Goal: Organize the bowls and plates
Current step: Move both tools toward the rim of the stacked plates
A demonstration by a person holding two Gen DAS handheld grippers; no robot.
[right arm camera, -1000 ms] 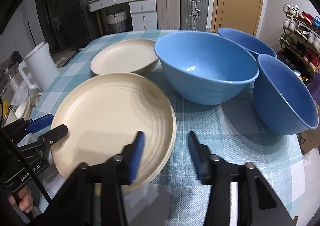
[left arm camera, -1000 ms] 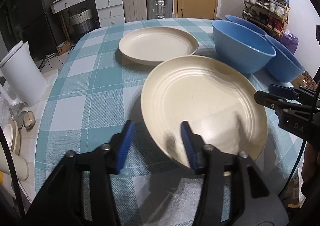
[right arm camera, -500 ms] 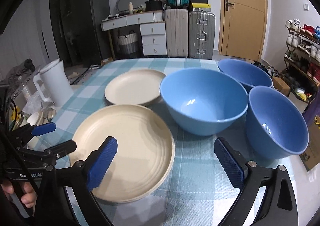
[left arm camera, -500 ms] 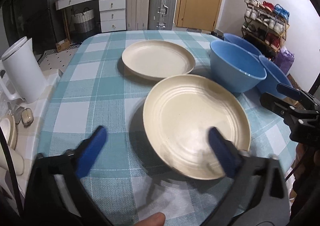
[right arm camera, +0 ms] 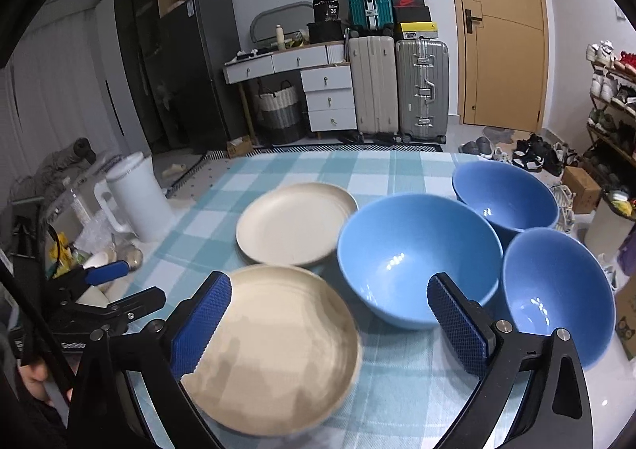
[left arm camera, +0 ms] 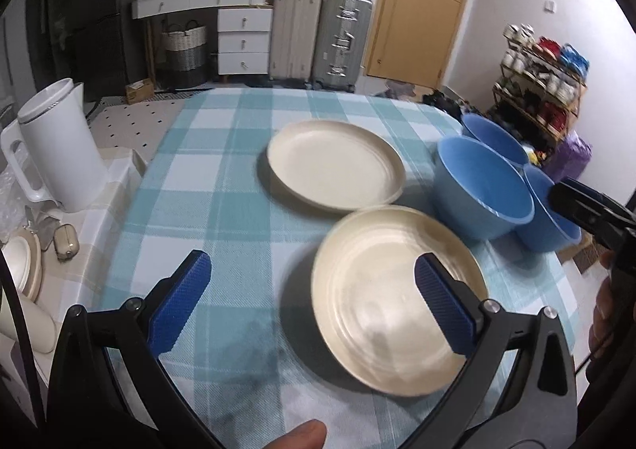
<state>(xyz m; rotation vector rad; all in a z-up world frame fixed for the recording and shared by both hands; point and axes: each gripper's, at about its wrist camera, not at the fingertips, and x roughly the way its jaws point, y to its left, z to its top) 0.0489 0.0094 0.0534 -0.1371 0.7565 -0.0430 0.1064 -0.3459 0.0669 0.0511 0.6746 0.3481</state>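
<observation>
Plates and bowls are all sitting apart on the checked tablecloth [left arm camera: 222, 171], nothing stacked yet. I am holding my left gripper [left arm camera: 314, 310] above the near plate [left arm camera: 381, 302], with its fingers spread wide and nothing between the pads. My right gripper [right arm camera: 334, 326] is hanging over the gap between this same plate [right arm camera: 286, 345] and the big bowl [right arm camera: 413, 250], also fully wide and empty. The far plate [left arm camera: 334, 167] is lying just behind the near one, and their rims are looking very close, maybe touching; I cannot tell for sure. Two more blue bowls [right arm camera: 508, 194] [right arm camera: 556, 286] are standing at the right, near the table edge.

What I am worrying about: the plates are flat and low, so if I am coming down to pinch a rim from above, one finger may be pushing the plate away instead of going under the lip, and it may be sliding on the cloth into the other plate. The cloth itself may be wrinkling and dragging. The outer bowls are sitting close to the edge, so a careless push from my right gripper may be sending one off the table. Also both grippers are working close to each other, and they may be colliding over the near plate.
</observation>
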